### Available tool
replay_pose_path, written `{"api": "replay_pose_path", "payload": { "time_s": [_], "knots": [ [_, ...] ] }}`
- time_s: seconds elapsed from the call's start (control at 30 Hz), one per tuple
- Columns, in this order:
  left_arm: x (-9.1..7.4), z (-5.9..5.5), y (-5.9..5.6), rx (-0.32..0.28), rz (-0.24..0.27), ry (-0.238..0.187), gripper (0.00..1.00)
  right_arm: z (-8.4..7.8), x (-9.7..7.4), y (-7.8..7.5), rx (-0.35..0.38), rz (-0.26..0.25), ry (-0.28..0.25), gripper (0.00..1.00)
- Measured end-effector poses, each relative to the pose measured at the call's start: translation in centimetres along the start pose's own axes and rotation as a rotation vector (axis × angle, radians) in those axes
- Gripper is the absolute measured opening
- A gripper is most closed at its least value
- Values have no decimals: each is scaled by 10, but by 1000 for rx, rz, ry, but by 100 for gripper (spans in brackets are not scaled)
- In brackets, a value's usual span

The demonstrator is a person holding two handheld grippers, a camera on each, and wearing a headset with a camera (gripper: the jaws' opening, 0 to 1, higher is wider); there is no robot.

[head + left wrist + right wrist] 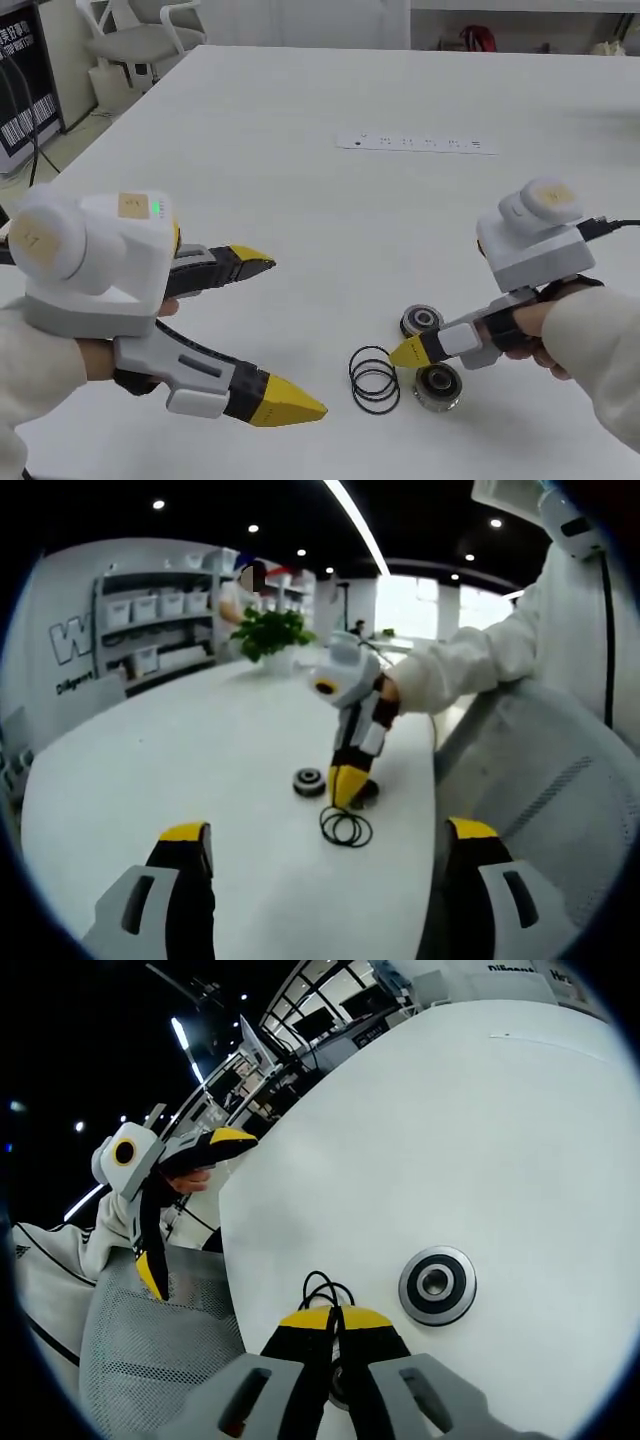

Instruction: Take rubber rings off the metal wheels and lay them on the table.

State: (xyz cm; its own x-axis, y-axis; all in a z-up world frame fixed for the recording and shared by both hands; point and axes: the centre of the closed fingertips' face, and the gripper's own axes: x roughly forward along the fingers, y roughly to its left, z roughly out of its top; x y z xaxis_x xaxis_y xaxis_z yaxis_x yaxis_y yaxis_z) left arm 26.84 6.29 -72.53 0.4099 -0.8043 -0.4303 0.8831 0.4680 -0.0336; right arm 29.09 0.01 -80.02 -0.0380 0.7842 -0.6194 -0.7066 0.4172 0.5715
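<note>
The right gripper (pixel 400 352) has its jaws pressed together, their tips at the edge of the loose rubber rings (pixel 375 378), which lie on the table (pixel 300 150) just ahead. I cannot tell whether a ring is pinched. One metal wheel (pixel 422 320) sits beside the jaws; a second metal wheel (pixel 438 385) is partly hidden beneath them. The left gripper (pixel 278 335), jaws spread wide and empty, faces the rings from well apart, so the right is nearer.
</note>
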Motion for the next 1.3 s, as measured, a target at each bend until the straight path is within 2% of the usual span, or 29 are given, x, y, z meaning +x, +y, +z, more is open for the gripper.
{"api": "replay_pose_path", "payload": {
  "time_s": [1.0, 1.3],
  "knots": [
    [0, -2, 0, 3, 4, 9, 97, 2, -3, -4, -41, -28, 4, 2],
    [-1, -2, 1, 1, 10, 10, 97, 11, -10, -5, -44, -34, -30, 2]
  ]
}}
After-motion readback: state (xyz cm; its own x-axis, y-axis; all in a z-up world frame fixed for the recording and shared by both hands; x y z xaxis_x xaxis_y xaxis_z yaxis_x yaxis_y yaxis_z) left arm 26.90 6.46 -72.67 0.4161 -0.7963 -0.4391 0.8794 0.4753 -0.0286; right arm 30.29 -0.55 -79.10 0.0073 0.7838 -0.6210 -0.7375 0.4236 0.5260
